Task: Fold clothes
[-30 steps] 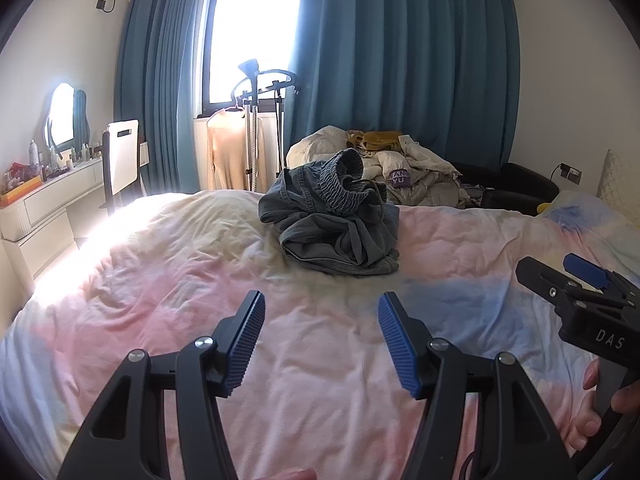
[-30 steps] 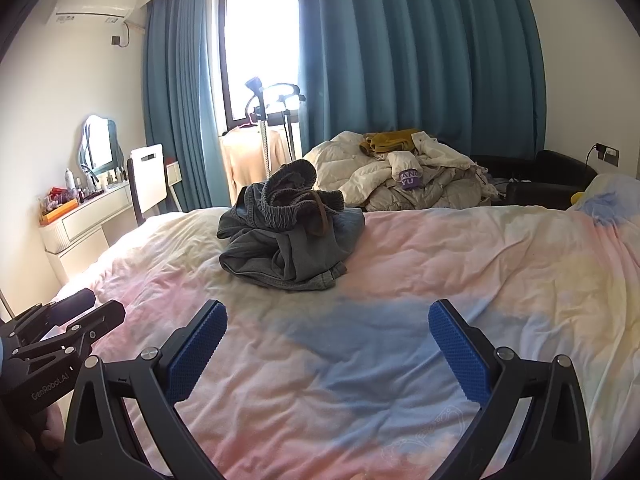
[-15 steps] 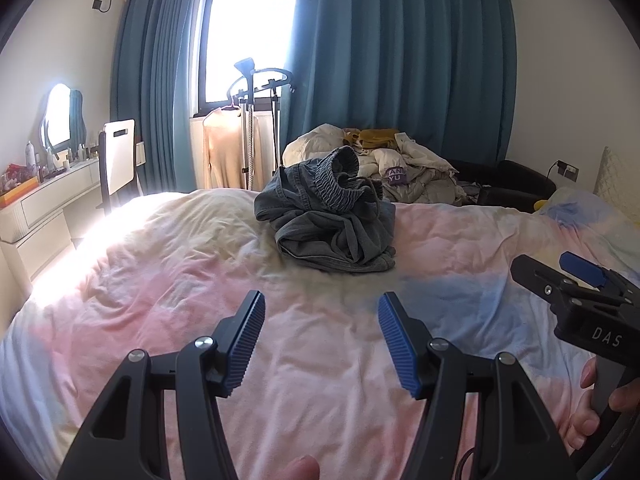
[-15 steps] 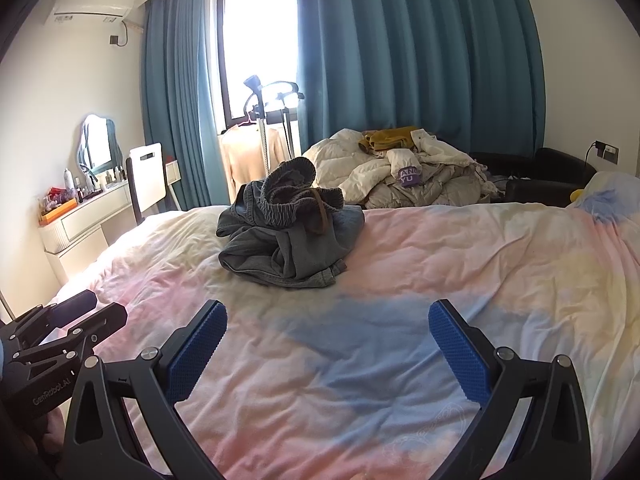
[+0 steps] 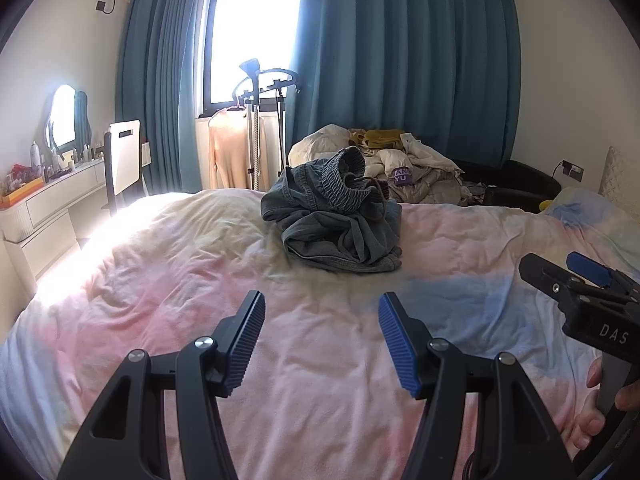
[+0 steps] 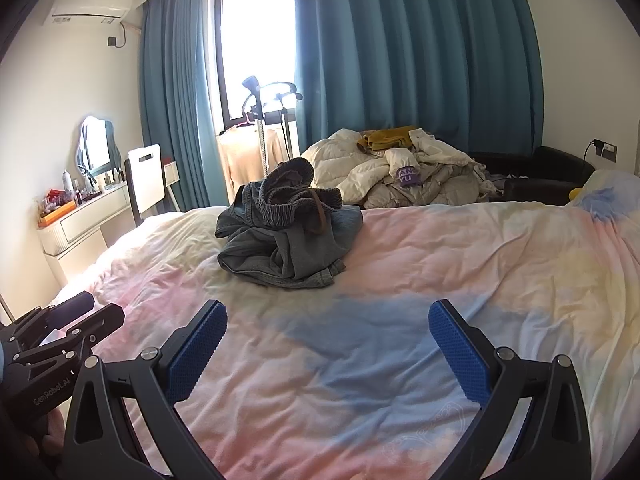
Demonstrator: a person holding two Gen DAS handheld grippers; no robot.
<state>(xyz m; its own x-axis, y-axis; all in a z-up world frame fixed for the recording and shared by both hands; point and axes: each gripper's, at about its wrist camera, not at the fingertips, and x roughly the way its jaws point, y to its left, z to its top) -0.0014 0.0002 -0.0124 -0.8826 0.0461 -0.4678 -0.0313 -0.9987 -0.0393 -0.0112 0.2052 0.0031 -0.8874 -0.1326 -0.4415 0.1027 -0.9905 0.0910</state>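
Note:
A crumpled grey-blue denim garment with an elastic waistband lies in a heap on the pastel tie-dye bedspread, toward the far side of the bed. My left gripper is open over the near part of the bed, well short of the heap, with nothing between its blue pads. In the right wrist view the same garment sits ahead and slightly left of my right gripper, which is open wide and empty. Each gripper shows at the edge of the other's view, the right gripper on the right and the left gripper on the left.
A pile of pale bedding and clothes sits beyond the bed. A garment steamer stand with a beige top stands by the window. A white chair and dressing table are at left. A pillow lies at right.

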